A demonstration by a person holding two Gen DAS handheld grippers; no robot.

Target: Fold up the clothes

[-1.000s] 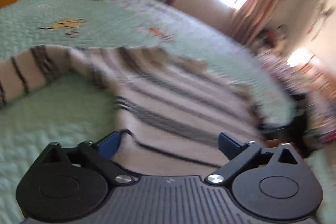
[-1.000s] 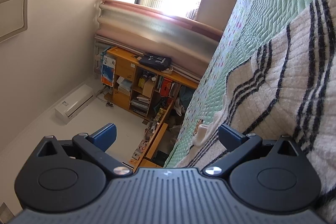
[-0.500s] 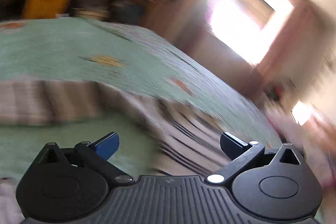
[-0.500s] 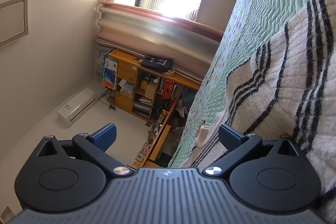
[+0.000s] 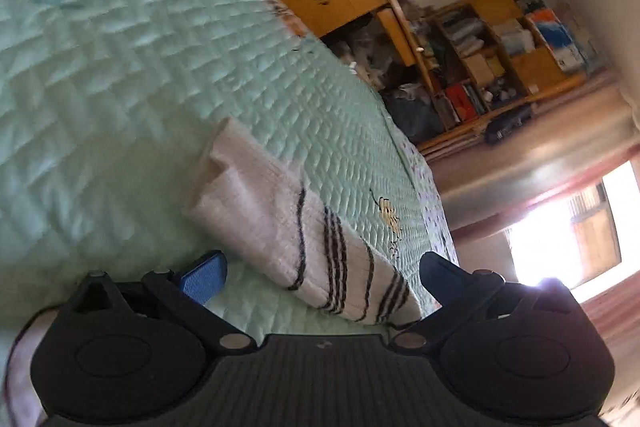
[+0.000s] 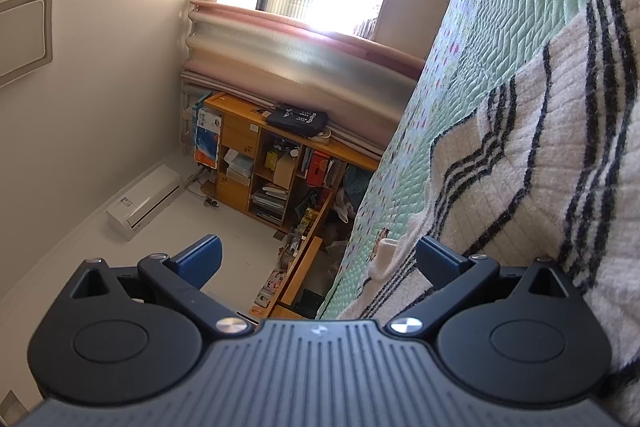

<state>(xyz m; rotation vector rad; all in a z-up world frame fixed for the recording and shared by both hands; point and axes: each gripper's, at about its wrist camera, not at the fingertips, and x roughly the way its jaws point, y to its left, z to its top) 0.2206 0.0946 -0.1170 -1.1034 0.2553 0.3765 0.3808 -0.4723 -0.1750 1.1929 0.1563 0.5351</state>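
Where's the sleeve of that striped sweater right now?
In the left wrist view, the striped sleeve lies on the green quilt, stretching away from between the open left gripper fingers toward the wooden shelves.

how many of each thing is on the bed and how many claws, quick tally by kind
striped sweater: 1
green quilted bedspread: 1
claws: 2, left claw and right claw, both open and holding nothing
total: 4
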